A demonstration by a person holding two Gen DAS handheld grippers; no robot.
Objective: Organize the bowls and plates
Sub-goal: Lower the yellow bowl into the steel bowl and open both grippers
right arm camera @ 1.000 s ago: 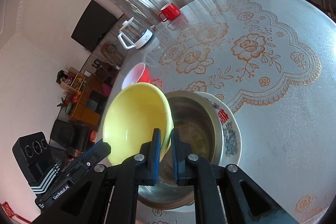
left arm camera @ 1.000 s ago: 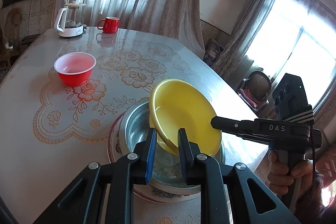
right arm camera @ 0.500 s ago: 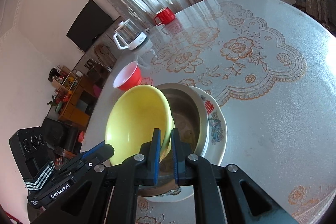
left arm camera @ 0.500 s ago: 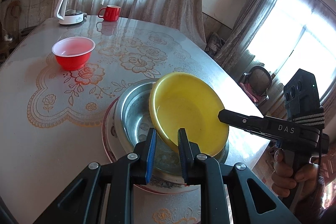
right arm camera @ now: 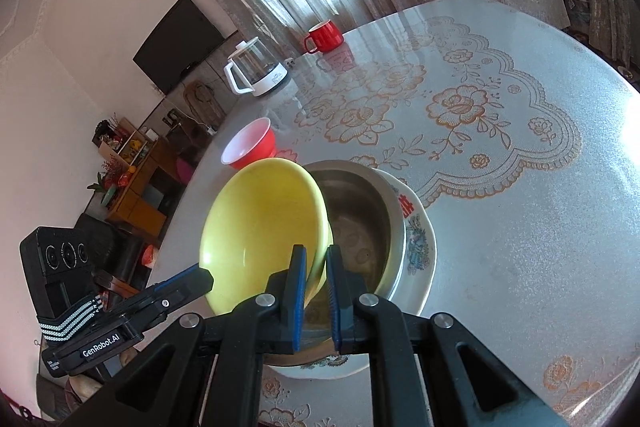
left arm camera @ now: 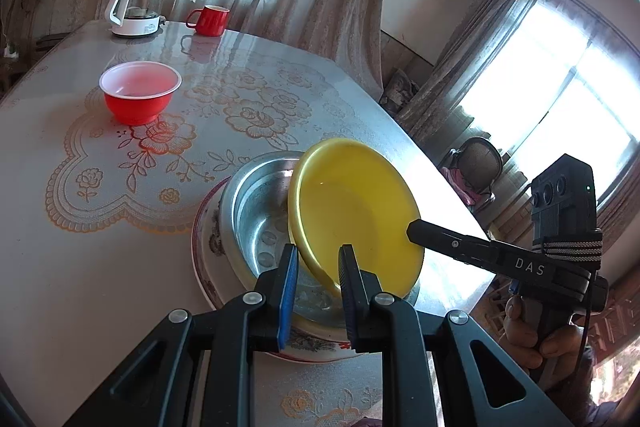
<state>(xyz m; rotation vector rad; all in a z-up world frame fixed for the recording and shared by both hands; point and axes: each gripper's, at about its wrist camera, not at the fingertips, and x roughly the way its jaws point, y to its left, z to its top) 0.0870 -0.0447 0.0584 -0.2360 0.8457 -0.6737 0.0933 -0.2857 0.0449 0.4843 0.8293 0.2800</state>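
A yellow bowl [left arm camera: 356,211] is held tilted over a steel bowl [left arm camera: 256,203] that sits on a flowered plate [left arm camera: 208,255]. My left gripper [left arm camera: 316,267] straddles the yellow bowl's near rim with a small gap showing at the left pad. My right gripper [right arm camera: 317,267] is shut on the opposite rim of the yellow bowl [right arm camera: 260,227], above the steel bowl [right arm camera: 360,227] and plate [right arm camera: 420,251]. A red bowl [left arm camera: 140,95] stands apart on the table; it also shows in the right wrist view [right arm camera: 250,143].
A glass kettle [left arm camera: 138,7] and a red mug [left arm camera: 210,21] stand at the table's far end. The table's right edge [left arm camera: 400,131] runs close beside the stack. A chair [left arm camera: 476,163] stands beyond that edge.
Both grippers have drawn back and risen a little with the yellow bowl, which stays tilted over the steel bowl. The left jaws look slightly wider apart.
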